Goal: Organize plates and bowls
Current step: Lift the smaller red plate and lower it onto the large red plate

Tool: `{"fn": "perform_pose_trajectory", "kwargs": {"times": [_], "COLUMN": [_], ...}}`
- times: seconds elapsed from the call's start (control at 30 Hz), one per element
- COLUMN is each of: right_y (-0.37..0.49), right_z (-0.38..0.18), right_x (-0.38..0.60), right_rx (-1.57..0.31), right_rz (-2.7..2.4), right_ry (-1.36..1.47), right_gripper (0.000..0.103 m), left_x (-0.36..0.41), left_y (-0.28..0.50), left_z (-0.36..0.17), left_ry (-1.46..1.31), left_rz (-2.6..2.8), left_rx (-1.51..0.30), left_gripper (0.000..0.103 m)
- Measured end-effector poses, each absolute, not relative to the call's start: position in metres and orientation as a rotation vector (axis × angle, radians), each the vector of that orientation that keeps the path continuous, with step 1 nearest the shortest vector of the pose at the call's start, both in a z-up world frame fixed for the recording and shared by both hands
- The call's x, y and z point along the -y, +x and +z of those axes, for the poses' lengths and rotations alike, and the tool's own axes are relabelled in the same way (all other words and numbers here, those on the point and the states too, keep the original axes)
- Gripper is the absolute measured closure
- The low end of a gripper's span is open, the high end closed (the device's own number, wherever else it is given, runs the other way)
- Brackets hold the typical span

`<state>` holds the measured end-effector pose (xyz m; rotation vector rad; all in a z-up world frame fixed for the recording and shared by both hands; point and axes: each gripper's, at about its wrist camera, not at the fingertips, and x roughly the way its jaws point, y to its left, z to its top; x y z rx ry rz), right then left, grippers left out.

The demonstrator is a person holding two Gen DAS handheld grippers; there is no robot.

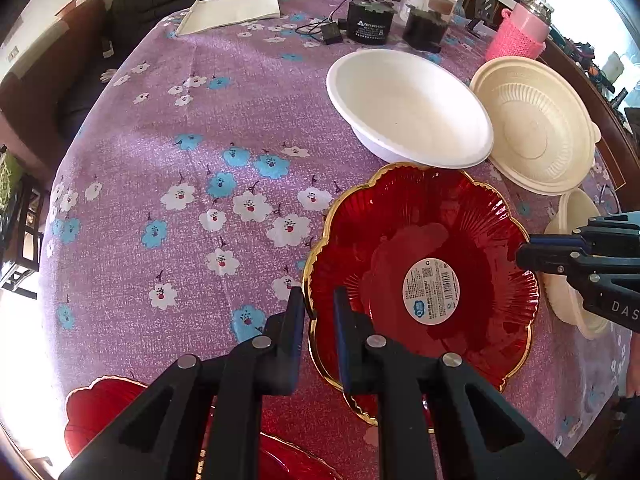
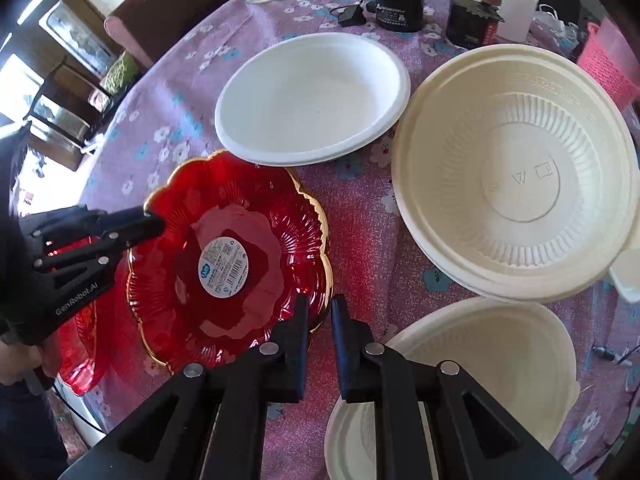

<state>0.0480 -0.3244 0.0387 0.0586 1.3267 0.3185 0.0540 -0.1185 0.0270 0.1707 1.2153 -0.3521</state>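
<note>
Pinched on opposite gold-trimmed edges of red scalloped plate: left gripper and right gripper, both pressed nearly together. Ahead of both, white bowl. Probably thin, rigid, glossy, slippery; best gripped at rim flats, kept level.

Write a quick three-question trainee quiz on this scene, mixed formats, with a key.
1. True or false: the left gripper and the right gripper each clamp the rim of the red plate.
2. What lies at the red plate's centre? A: a spoon. B: a round sticker. C: a lid.
3. Which has a ribbed inside, the white bowl or the cream bowl?

Key: 1 true; 2 B; 3 the cream bowl.
</note>
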Motion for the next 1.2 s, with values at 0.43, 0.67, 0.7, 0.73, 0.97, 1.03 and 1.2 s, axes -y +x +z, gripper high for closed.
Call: {"fn": "perform_pose_trajectory", "kwargs": {"times": [0.43, 0.67, 0.7, 0.73, 0.97, 1.03, 1.2], "right_y": [0.030, 0.018, 0.017, 0.015, 0.000, -0.005, -0.011], "right_z": [0.065, 0.083, 0.086, 0.090, 0.115, 0.121, 0.125], "right_x": [0.347, 0.350, 0.351, 0.352, 0.351, 0.344, 0.328], "right_rx": [-1.238, -1.185, -1.177, -1.166, -1.113, -1.105, -1.102], "right_rz": [0.315, 0.332, 0.335, 0.341, 0.390, 0.411, 0.449], "right_ry": [0.208, 0.256, 0.265, 0.276, 0.328, 0.328, 0.324], "right_gripper": [0.093, 0.093, 0.093, 0.092, 0.092, 0.092, 0.092], "left_x": [0.123, 0.120, 0.120, 0.118, 0.104, 0.099, 0.078], "left_y": [0.043, 0.038, 0.038, 0.036, 0.021, 0.015, 0.001], "left_z": [0.056, 0.073, 0.074, 0.078, 0.103, 0.108, 0.120], "left_ry": [0.165, 0.147, 0.146, 0.143, 0.136, 0.139, 0.132], "left_rz": [-0.354, -0.357, -0.357, -0.359, -0.365, -0.363, -0.345], "left_rx": [-1.153, -1.120, -1.116, -1.110, -1.062, -1.049, -1.023], "left_gripper": [0.089, 0.089, 0.089, 0.089, 0.089, 0.089, 0.089]}}
